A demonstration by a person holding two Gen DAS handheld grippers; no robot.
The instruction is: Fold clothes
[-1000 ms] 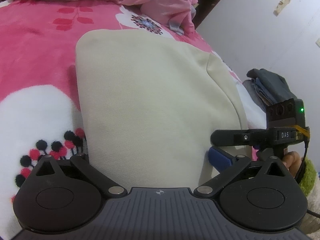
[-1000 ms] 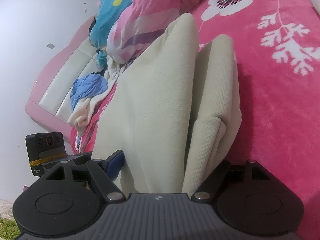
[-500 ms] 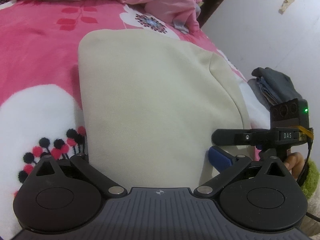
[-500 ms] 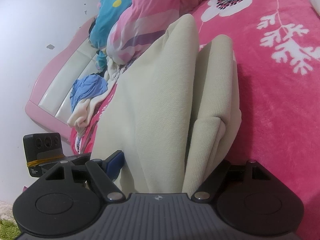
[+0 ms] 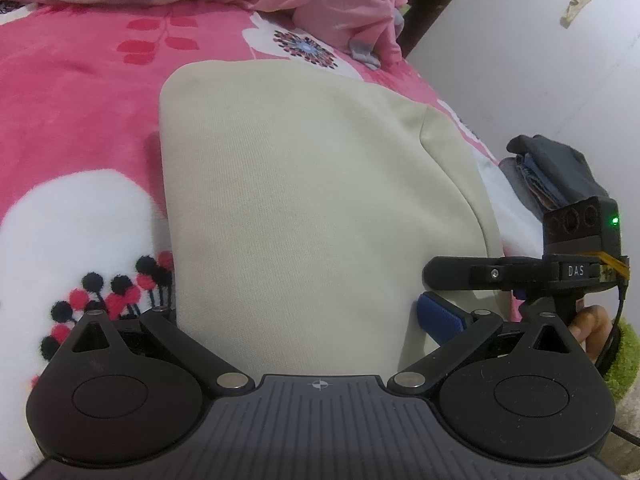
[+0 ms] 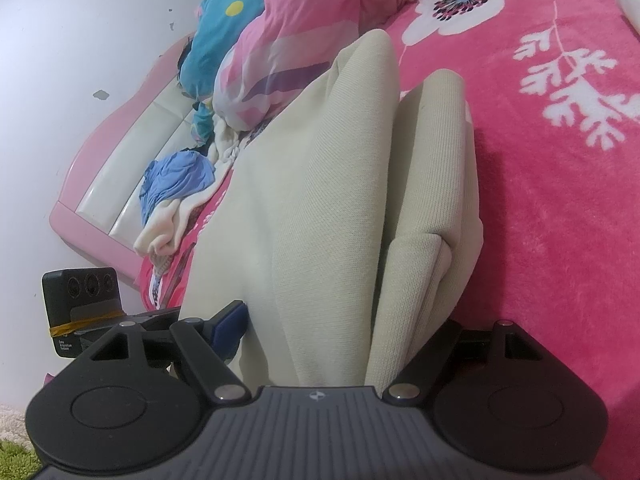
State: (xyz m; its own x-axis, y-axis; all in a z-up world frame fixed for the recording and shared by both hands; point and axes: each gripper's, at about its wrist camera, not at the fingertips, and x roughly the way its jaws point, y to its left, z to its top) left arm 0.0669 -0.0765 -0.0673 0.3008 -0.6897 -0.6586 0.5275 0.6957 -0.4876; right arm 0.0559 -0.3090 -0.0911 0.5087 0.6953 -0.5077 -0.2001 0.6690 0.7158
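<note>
Both grippers, left [image 5: 298,312] and right [image 6: 340,320], lie low over the bed [image 5: 72,92], jaws pinching the cream garment [image 5: 304,200].

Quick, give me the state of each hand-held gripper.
Left hand-held gripper: shut on the cream garment.
Right hand-held gripper: shut on the same cream garment.

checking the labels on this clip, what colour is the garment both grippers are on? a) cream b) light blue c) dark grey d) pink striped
a: the cream garment fills the gap between the fingers in both wrist views, lying on the pink floral blanket; the dark grey clothes lie off at the bed's edge and the light blue cloth lies near the headboard.
</note>
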